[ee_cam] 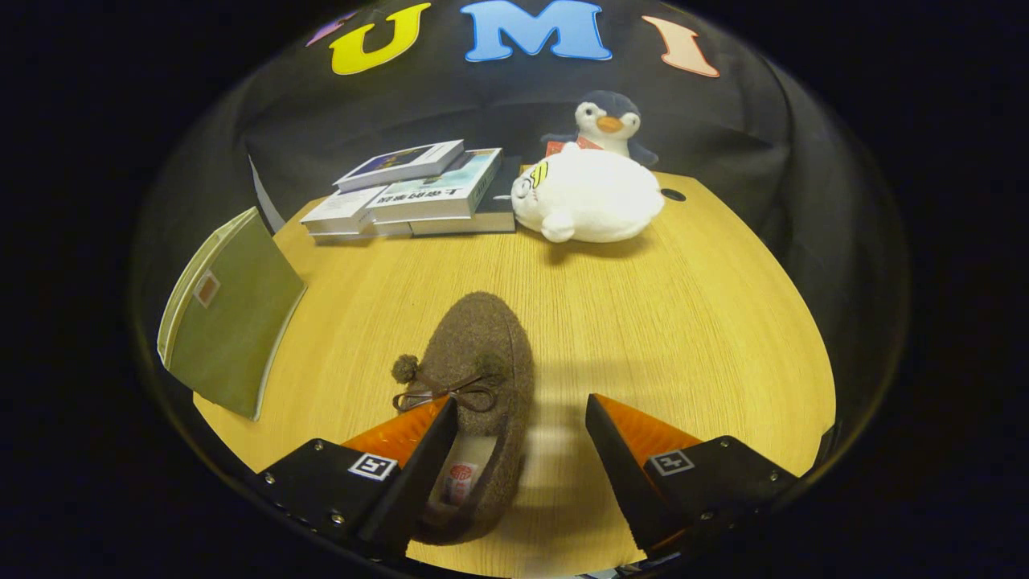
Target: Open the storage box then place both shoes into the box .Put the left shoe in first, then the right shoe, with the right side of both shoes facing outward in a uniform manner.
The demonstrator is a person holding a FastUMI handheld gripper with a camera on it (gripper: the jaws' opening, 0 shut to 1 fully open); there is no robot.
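Gripper view: a brown fuzzy slipper with a bow and pompom [482, 362] is seen at lower centre on the pale wooden table [683, 322], toe pointed away. The gripper [522, 438] is spread wide and holds nothing; one finger is set over the slipper's opening, probably to pinch its side wall. An olive fabric storage box [229, 318] lies at middle left, apparently unopened; books [418, 193] and a white plush seal [591, 197] are seen beyond.

Heel of the brown shoe [482, 378] behind the left of the spread fingers [418, 466].
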